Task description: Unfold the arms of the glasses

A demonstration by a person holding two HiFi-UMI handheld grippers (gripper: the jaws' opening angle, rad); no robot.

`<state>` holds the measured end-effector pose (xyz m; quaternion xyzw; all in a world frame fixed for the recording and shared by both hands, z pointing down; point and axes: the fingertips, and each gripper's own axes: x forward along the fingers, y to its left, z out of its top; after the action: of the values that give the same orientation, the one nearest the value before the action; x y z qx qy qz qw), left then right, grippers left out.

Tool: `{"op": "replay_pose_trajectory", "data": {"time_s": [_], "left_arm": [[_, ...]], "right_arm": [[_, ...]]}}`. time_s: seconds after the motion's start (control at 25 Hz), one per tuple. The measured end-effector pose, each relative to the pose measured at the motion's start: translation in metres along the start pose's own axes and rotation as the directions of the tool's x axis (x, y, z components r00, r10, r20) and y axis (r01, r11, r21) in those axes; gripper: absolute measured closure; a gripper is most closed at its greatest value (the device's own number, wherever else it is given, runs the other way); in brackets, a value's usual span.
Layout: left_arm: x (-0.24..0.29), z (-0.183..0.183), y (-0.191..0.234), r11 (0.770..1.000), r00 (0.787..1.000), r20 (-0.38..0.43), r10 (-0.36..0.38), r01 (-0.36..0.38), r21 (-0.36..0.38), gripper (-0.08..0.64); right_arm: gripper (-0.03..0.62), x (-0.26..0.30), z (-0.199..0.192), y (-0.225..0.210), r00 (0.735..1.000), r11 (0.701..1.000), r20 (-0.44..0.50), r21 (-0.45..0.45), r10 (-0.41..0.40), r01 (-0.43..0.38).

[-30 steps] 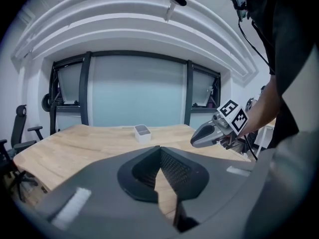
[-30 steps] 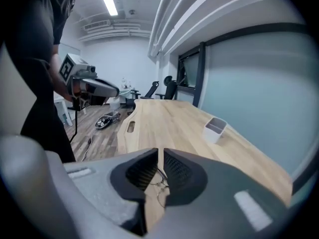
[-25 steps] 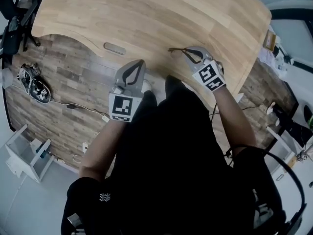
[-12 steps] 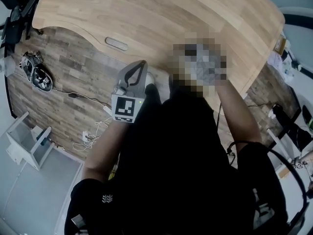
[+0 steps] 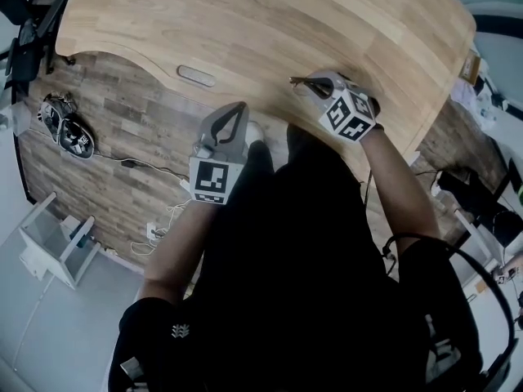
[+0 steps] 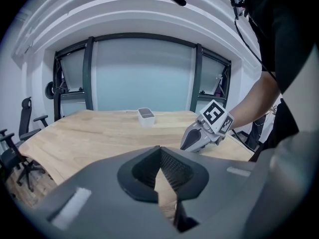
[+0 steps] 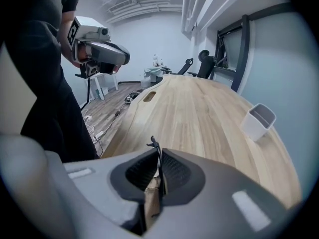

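The glasses [image 5: 301, 81] show as a thin dark frame piece poking leftward out of my right gripper [image 5: 317, 82], just above the wooden table [image 5: 245, 23] near its front edge. In the right gripper view the jaws are closing, and they pinch a thin dark part of the glasses [image 7: 152, 144], with a brownish arm piece [image 7: 151, 199] lying between them lower down. My left gripper [image 5: 236, 109] hangs at the table's front edge, shut and empty; its tips [image 6: 160, 150] meet with nothing between them. The right gripper [image 6: 198, 136] is to its right.
A small white container [image 7: 258, 121] stands far back on the table [image 6: 145, 115]. An oval cable slot [image 5: 196, 75] sits near the front edge. On the floor lie cables [image 5: 155, 174], dark gear [image 5: 67, 127] and a white shelf unit [image 5: 53, 239]. Office chairs [image 6: 25, 128] stand at the left.
My right gripper has rolled, so its marker cube shows another face, and it has sunk a little toward the table with the glasses. The left gripper has dipped slightly.
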<state>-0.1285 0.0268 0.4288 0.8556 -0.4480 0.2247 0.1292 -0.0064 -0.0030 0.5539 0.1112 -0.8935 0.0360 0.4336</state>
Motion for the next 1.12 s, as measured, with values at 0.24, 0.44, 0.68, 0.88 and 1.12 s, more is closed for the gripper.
{"op": "replay_pose_trajectory", "data": {"time_s": [0.24,0.44,0.68,0.88,1.12], "left_arm": [[0.015,0.001,-0.011,0.997,0.997,-0.010,-0.082,0.083,0.010,0.554],[0.042,0.005,-0.036,0.983,0.983,0.015,-0.183,0.183,0.019,0.473],[0.076,0.010,-0.077,0.939,0.940,0.035,-0.339,0.340,-0.056,0.382],[0.081,0.009,-0.075,0.948,0.949,0.010,-0.316,0.316,-0.029,0.382],[0.059,-0.005,-0.060,0.963,0.963,-0.024,-0.267,0.267,-0.026,0.382]], "right_arm": [[0.566,-0.023,0.011,-0.002,0.991,0.998,0.130,0.052,-0.041,0.035],[0.566,-0.045,0.013,0.001,0.975,0.995,0.202,0.049,-0.091,0.083],[0.568,-0.060,0.005,0.003,0.946,0.987,0.286,0.089,-0.151,0.130],[0.546,-0.031,-0.009,-0.012,0.976,0.986,0.192,0.147,-0.100,0.072],[0.546,-0.002,-0.002,-0.008,0.997,0.998,0.079,0.069,0.011,-0.016]]}}
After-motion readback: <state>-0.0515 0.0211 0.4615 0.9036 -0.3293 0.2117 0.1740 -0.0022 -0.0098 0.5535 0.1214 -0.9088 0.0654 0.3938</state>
